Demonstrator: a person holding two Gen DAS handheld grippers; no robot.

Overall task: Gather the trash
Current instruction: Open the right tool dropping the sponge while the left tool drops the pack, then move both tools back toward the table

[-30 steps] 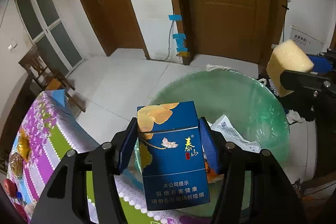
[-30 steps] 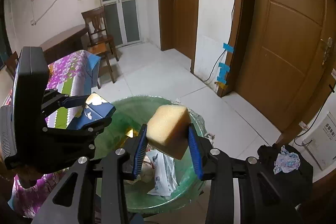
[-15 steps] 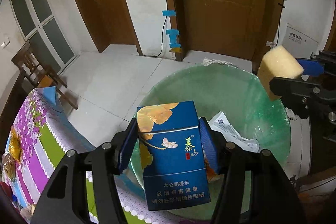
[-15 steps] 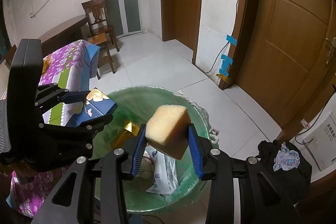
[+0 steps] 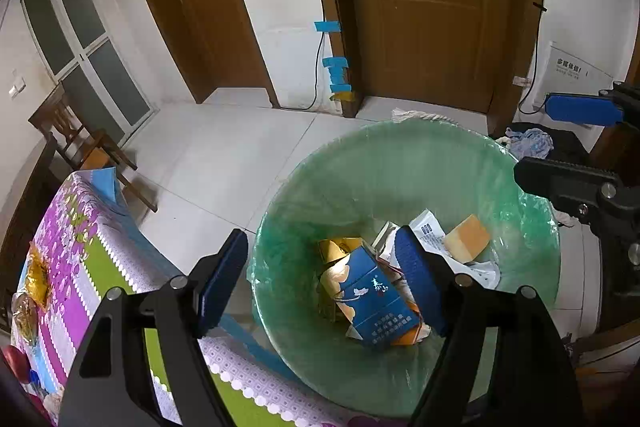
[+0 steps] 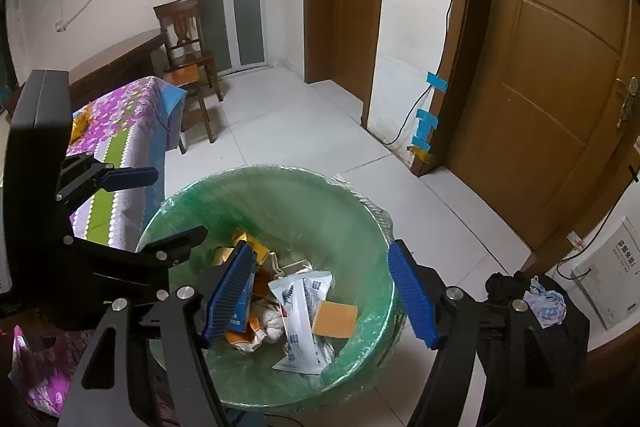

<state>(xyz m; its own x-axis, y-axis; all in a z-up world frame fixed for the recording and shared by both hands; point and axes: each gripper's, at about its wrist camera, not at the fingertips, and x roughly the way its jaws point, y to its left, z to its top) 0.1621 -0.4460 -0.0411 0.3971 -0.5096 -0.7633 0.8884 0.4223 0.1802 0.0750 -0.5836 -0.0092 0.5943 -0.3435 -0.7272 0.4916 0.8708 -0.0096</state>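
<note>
A bin lined with a green bag (image 5: 404,163) (image 6: 280,195) stands on the floor below both grippers. The blue cigarette box (image 5: 376,299) (image 6: 240,311) lies inside it among wrappers. The yellow sponge (image 5: 466,239) (image 6: 334,319) rests beside a white packet (image 6: 300,307) at the bottom. My left gripper (image 5: 324,279) hangs over the bin's near rim, its jaws opening with nothing pressed between them. My right gripper (image 6: 320,293) also hovers over the bin, jaws opening and empty. Each gripper shows in the other's view, the right gripper (image 5: 580,143) at the right edge and the left gripper (image 6: 136,207) at the left.
A table with a purple and green flowered cloth (image 5: 76,267) (image 6: 116,131) borders the bin on the left. A wooden chair (image 6: 188,63) stands behind it. Brown doors (image 5: 432,7) and a wall with a cable and blue tape (image 5: 332,67) lie beyond. A dark bundle with a crumpled rag (image 6: 544,303) sits right of the bin.
Both grippers have spread their jaws. The cigarette box has dropped from the left gripper into the bin, and the sponge has dropped from the right gripper onto the trash.
</note>
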